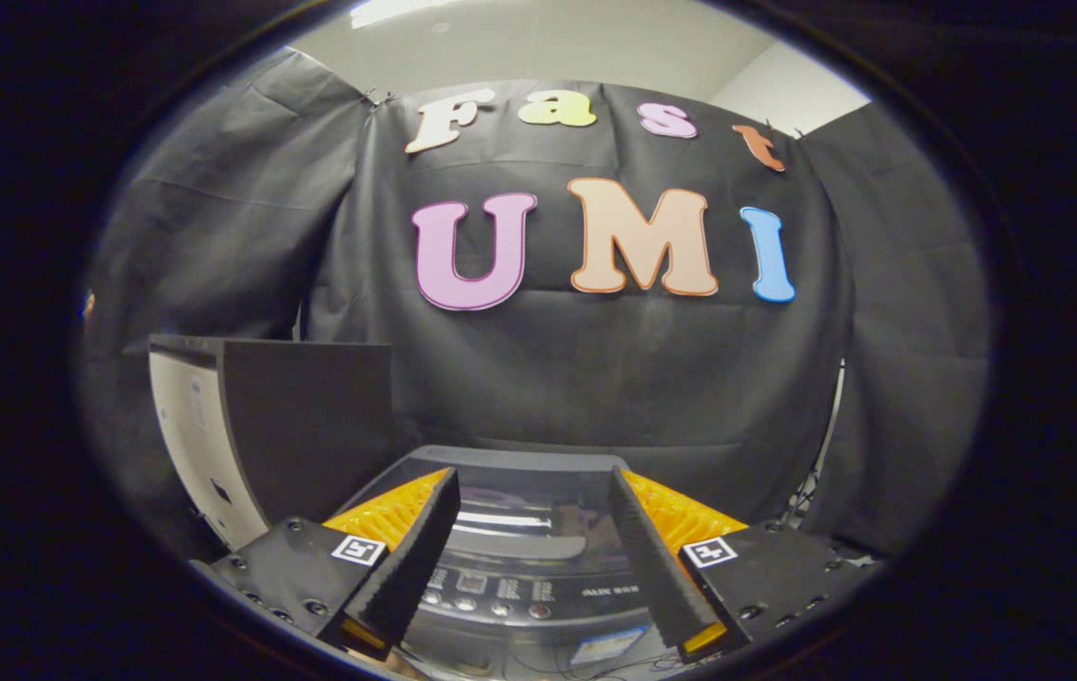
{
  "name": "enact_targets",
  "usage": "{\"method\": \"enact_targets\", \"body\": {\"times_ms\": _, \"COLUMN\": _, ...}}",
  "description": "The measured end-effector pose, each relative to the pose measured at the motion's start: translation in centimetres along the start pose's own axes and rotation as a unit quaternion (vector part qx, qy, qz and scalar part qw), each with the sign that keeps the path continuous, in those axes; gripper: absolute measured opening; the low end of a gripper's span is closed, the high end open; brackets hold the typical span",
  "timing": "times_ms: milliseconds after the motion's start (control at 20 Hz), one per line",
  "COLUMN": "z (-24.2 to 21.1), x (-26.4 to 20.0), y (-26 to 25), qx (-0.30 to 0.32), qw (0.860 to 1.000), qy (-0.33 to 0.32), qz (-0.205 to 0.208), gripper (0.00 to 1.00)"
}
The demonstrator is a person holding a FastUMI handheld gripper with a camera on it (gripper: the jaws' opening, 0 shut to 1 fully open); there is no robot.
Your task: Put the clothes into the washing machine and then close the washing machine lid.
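So your orange-and-black two-finger gripper (533,558) is spread wide with nothing held between the fingers. At 12 o'clock, just ahead and below, sits the dark grey top-loading washing machine (538,591), its glossy tinted lid (524,515) lying flat and shut (button panel nearest you). At 10 o'clock stands a black-and-white boxy cabinet (264,426), well apart.

Count: one dark grey top-loading washing machine (519,567) with glossy lid; one black-and-white boxy cabinet (273,426); one gripper (533,530), two orange-backed black fingers (406,558), parted.
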State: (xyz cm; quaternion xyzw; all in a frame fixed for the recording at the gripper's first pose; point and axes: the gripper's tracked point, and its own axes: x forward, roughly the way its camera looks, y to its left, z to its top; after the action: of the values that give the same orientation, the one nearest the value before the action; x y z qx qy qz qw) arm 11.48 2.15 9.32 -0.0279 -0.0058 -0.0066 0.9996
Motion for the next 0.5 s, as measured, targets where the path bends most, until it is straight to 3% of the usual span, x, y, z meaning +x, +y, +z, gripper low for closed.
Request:
{"method": "enact_targets", "body": {"times_ms": 250, "z": -5.1, "x": -4.1, "y": -1.8, "qx": 0.027, "qw": 0.999, "qy": 0.028, "qz": -0.003, "gripper": 0.98}}
{"method": "enact_targets", "body": {"times_ms": 500, "z": -6.8, "x": -7.8, "y": -1.7, "qx": 0.030, "qw": 0.999, "qy": 0.010, "qz": 0.015, "gripper": 0.97}}
